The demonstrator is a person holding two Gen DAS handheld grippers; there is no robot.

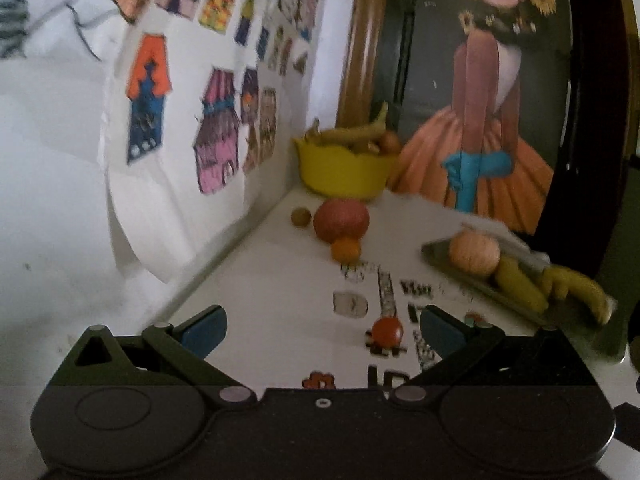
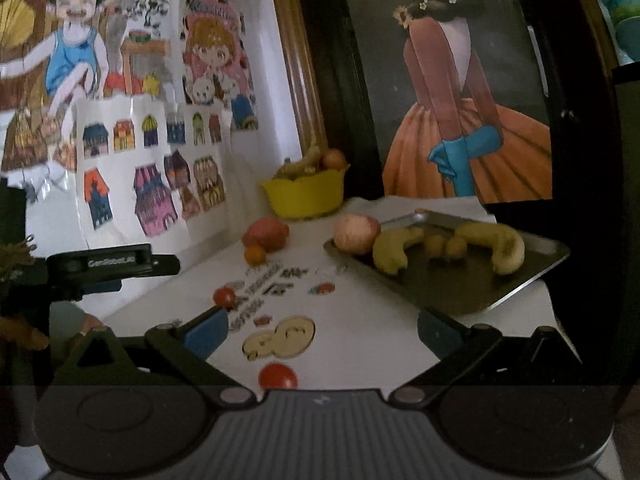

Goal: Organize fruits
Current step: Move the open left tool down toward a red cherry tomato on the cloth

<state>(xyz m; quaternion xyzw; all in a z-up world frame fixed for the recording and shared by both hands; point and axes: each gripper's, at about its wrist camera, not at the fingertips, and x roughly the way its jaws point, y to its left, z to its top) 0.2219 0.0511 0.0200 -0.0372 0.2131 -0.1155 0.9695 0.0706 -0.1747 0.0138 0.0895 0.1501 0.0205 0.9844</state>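
Both grippers, left [image 1: 322, 326] and right [image 2: 322, 330], hang wide apart, holding nothing, over the table [image 2: 360, 320]; bananas and an apple [image 2: 356, 233] sit on the tray [image 2: 500, 288].

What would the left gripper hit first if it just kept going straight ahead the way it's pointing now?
Probably the small red tomato, which lies on the white table just ahead between the open fingers of the left gripper. Beyond it sit the small orange and a large reddish fruit. Depth is unclear, and the gripper could pass above the tomato.
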